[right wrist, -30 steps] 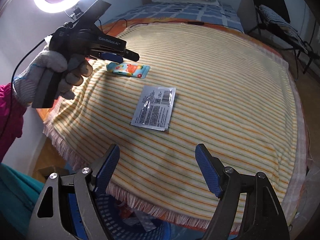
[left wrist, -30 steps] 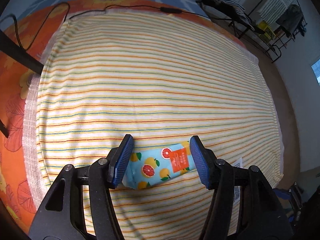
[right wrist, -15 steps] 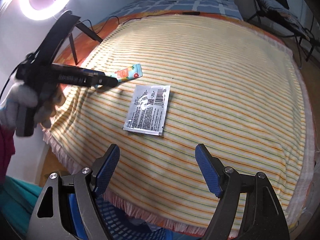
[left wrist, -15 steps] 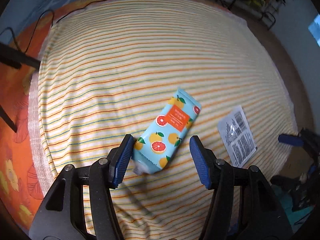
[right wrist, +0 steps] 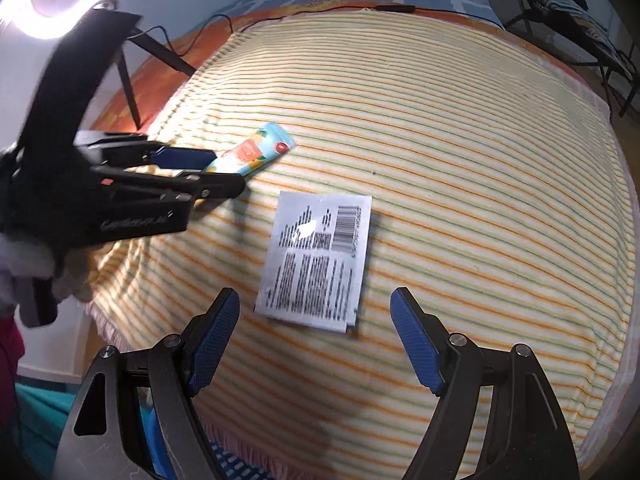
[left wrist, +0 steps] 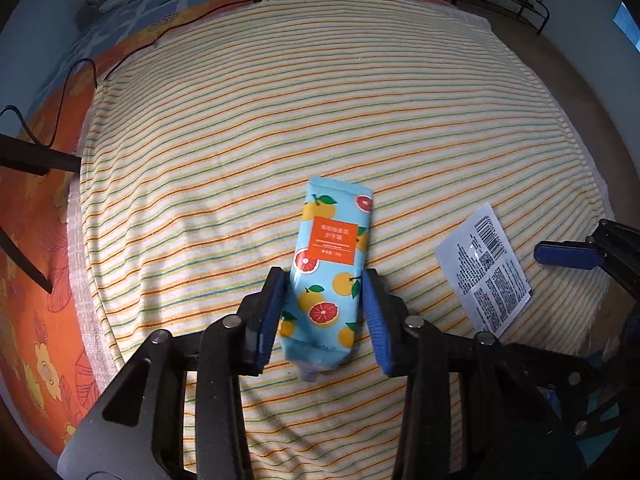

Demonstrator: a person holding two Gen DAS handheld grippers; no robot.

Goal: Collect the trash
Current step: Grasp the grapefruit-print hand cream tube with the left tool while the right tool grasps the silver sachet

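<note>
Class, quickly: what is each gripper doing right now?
Left gripper: just been closing, fingers now against the blue fruit-printed tube.
Right gripper: open, empty, above the silver printed sachet.

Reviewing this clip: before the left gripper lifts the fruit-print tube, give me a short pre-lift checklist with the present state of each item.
1. Fruit-print tube between the left gripper pads: ok, jaws have just been closing around its lower half.
2. Pads pressing firmly on the tube: cannot tell, they look touching or nearly so.
3. Striped blanket not pinched with it: cannot tell.
4. Silver sachet clear of the tube: ok, it lies apart.
5. Right gripper out of the way: ok, open, empty, near the sachet.
</note>
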